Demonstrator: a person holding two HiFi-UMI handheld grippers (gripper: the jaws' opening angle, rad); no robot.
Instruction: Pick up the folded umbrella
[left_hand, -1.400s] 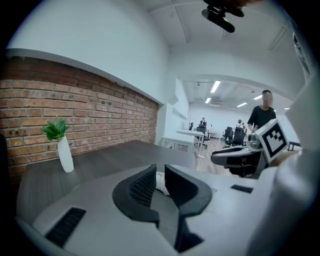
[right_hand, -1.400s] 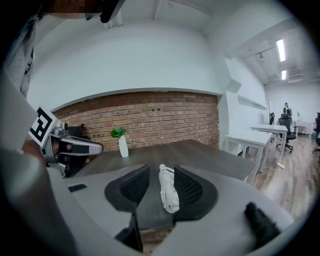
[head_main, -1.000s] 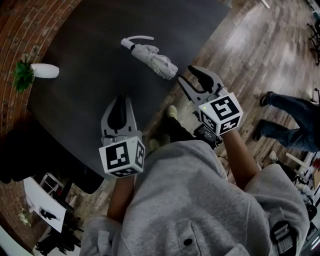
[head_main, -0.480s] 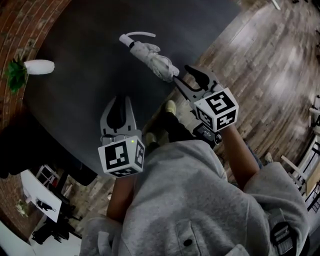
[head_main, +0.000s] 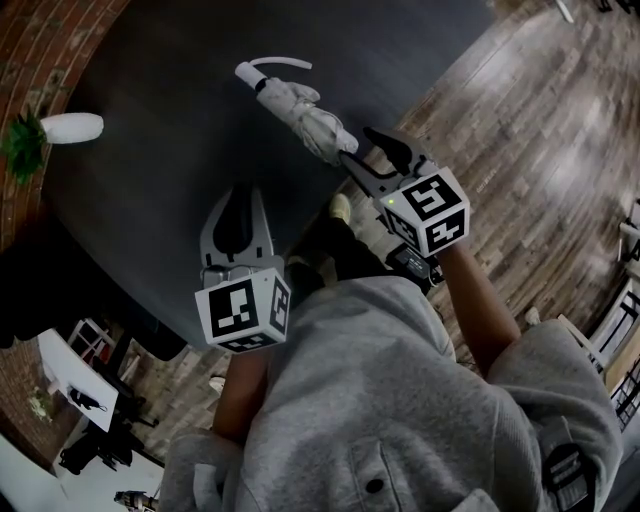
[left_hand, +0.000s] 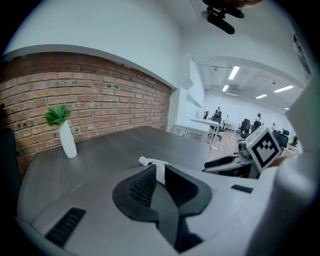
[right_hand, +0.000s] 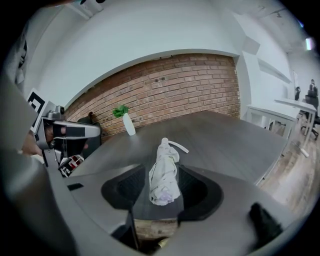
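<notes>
The folded white umbrella (head_main: 305, 115) lies on the dark table (head_main: 170, 150) with its curved strap at the far end; it also shows in the left gripper view (left_hand: 152, 162). My right gripper (head_main: 362, 148) is at the umbrella's near end by the table edge. In the right gripper view the umbrella (right_hand: 165, 175) lies lengthwise between the jaws of that gripper (right_hand: 162, 172), which are opening; the pads stand clear of it. My left gripper (head_main: 248, 190) hovers over the table to the left, jaws a little apart (left_hand: 160, 172), holding nothing.
A white vase with a green plant (head_main: 65, 127) stands at the table's far left by the brick wall. Wooden floor (head_main: 540, 120) lies right of the table edge. The person's shoes (head_main: 342, 208) show below the edge.
My right gripper has dropped and moved up to the umbrella's near end, its jaws spreading wider. The left gripper sank slightly. A person walking at the right has left the view.
</notes>
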